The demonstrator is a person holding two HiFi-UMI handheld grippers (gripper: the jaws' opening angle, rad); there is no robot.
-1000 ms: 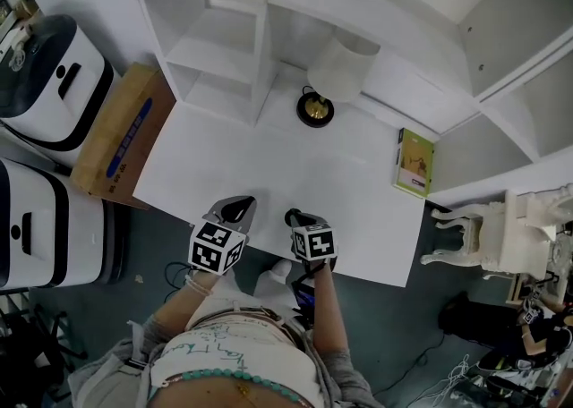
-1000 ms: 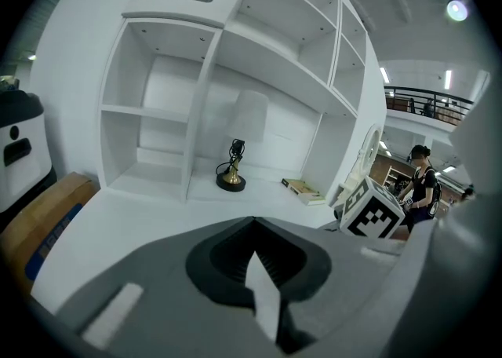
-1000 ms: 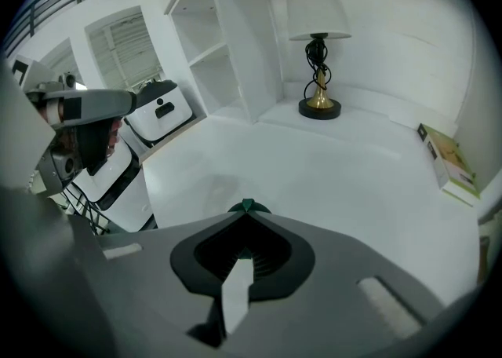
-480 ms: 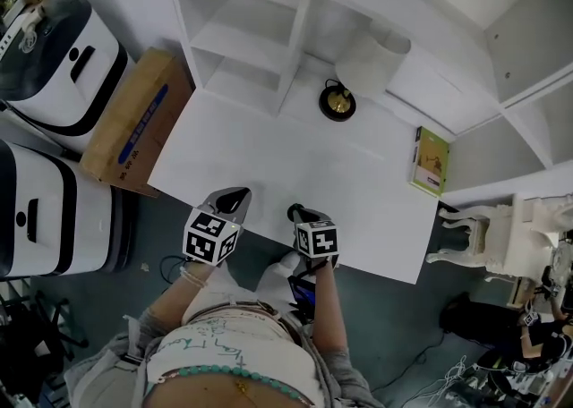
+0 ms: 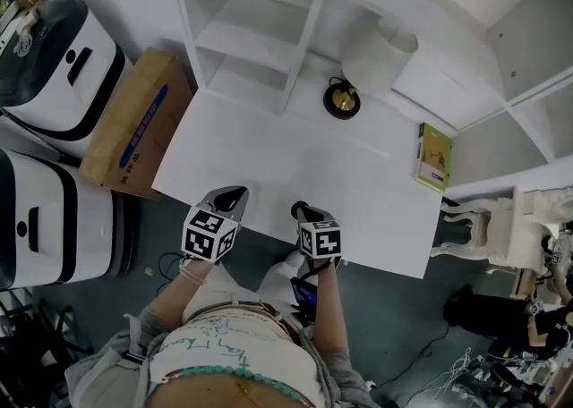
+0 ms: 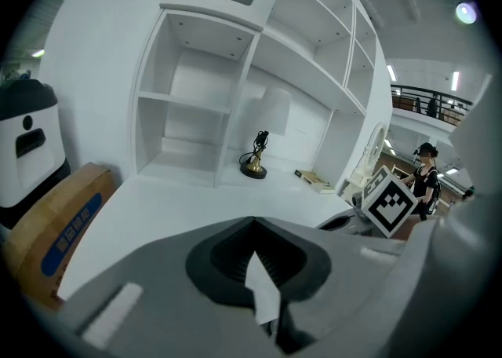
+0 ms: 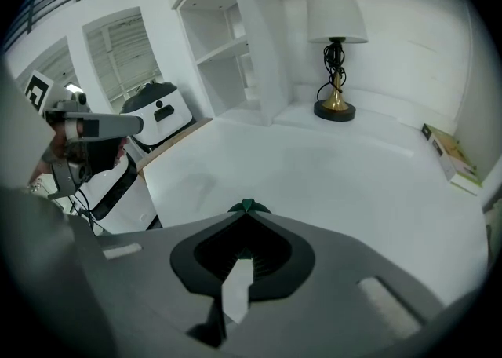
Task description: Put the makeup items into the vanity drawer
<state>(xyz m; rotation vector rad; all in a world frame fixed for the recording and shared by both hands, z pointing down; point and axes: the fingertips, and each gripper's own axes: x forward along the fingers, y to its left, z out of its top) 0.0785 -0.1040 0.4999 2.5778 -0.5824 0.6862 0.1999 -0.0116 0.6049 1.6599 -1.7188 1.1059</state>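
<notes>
While both grippers sit at the near edge of the white vanity top (image 5: pixel 295 174), neither holds any makeup. The left gripper (image 5: pixel 235 194) hangs just over the edge. In the left gripper view its jaws are pressed together at the tips with nothing between them (image 6: pixel 252 221). The right gripper (image 5: pixel 296 210) is just beside it, a little nearer the middle of the edge, and its jaws are likewise closed (image 7: pixel 246 212). A small dark green point shows at their meeting place, and what it is cannot be told.

The vanity's drawer cannot be made out in any view. On the top, a lamp (image 5: pixel 372 57) with a white shade and a gold and black base stands at the back. A green book (image 5: pixel 434 157) lies flat near the right edge, well apart from both grippers.

Open white shelves (image 5: pixel 251 39) rise behind the top. A cardboard box (image 5: pixel 134 124) leans against the vanity's left side, with two white and black machines (image 5: pixel 49 75) beyond it. A white carved chair (image 5: pixel 501 232) stands at the right.
</notes>
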